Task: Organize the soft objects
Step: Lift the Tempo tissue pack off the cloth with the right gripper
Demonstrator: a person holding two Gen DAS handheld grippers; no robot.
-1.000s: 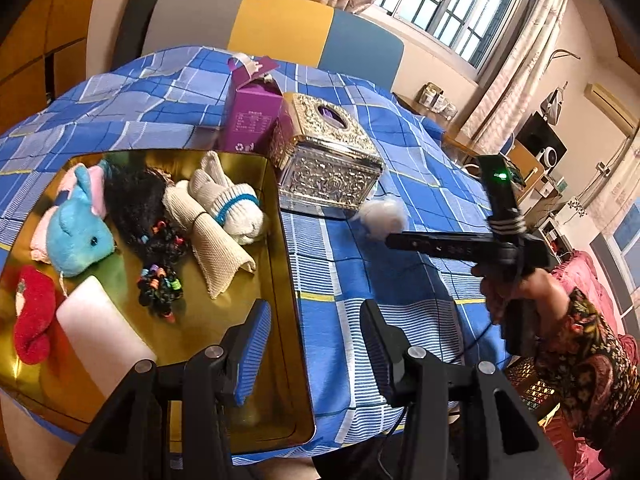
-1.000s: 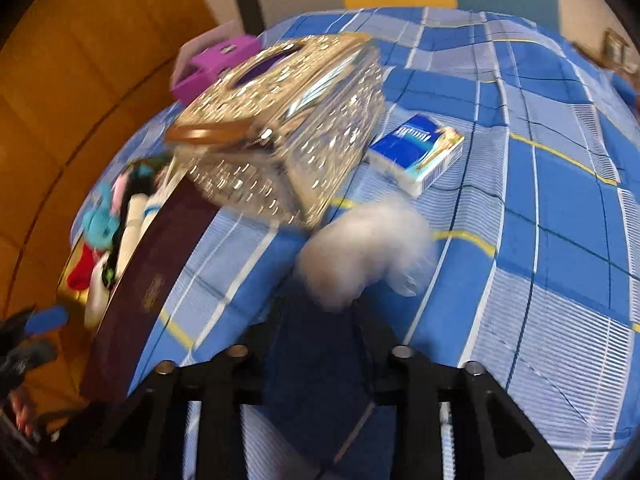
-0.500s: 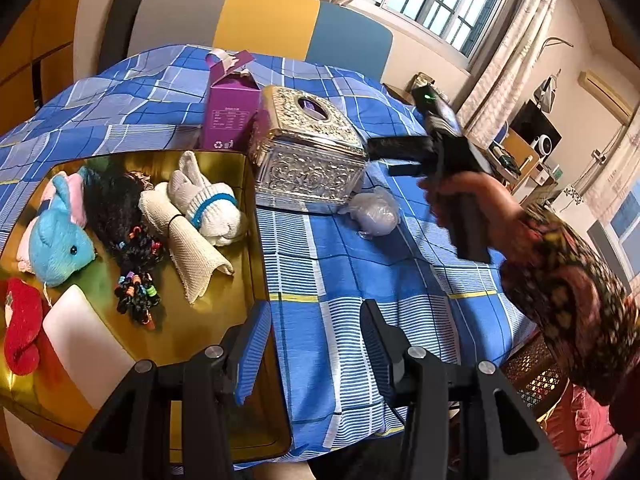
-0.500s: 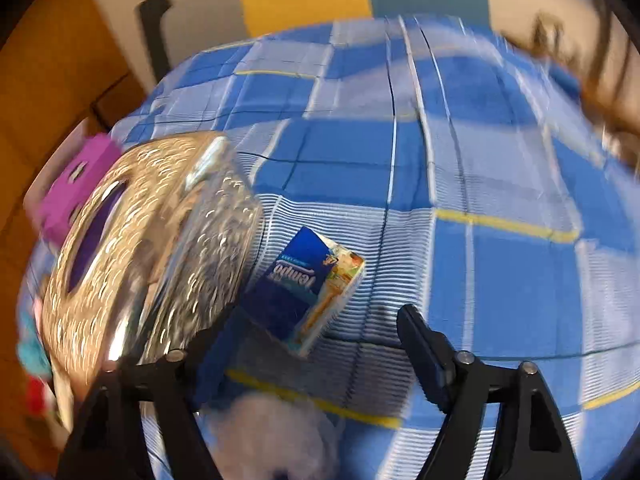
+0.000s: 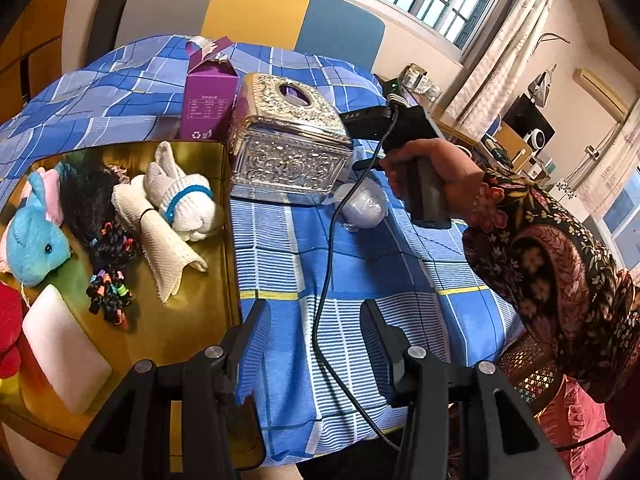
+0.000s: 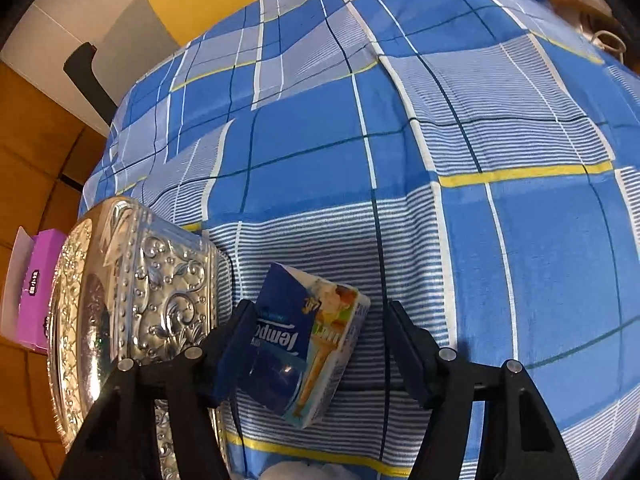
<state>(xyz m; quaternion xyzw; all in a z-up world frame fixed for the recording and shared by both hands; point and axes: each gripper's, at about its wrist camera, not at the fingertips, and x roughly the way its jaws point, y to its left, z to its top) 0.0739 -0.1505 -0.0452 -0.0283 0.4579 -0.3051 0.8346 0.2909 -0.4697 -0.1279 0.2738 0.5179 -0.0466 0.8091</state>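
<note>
A blue Tempo tissue pack [image 6: 320, 356] lies on the checked cloth beside the silver tissue box [image 6: 140, 300]. My right gripper [image 6: 319, 312] straddles the pack and its jaws are closing; the left finger overlaps the pack's edge, the right pad stands clear of it. A white fluffy ball in a clear bag [image 5: 362, 206] rests just in front of the silver box. The gold tray [image 5: 192, 320] holds a blue plush [image 5: 36, 240], rolled white socks [image 5: 184, 200], a black hairpiece with coloured ties [image 5: 104, 240], a red soft item and a white block [image 5: 64, 352]. My left gripper [image 5: 314, 316] hangs open over the near table edge beside the tray, holding nothing.
A purple carton [image 5: 208, 104] stands behind the tray, left of the silver box [image 5: 288, 148]. A person's hand and flowered sleeve [image 5: 540, 264] reach in from the right, with a black cable [image 5: 324, 280] trailing across the cloth. A chair stands at the table's far side.
The right gripper let go of the fluffy ball, which now lies by the silver box, swung to the far side of the box and came down over the tissue pack. The left gripper barely shifted.
</note>
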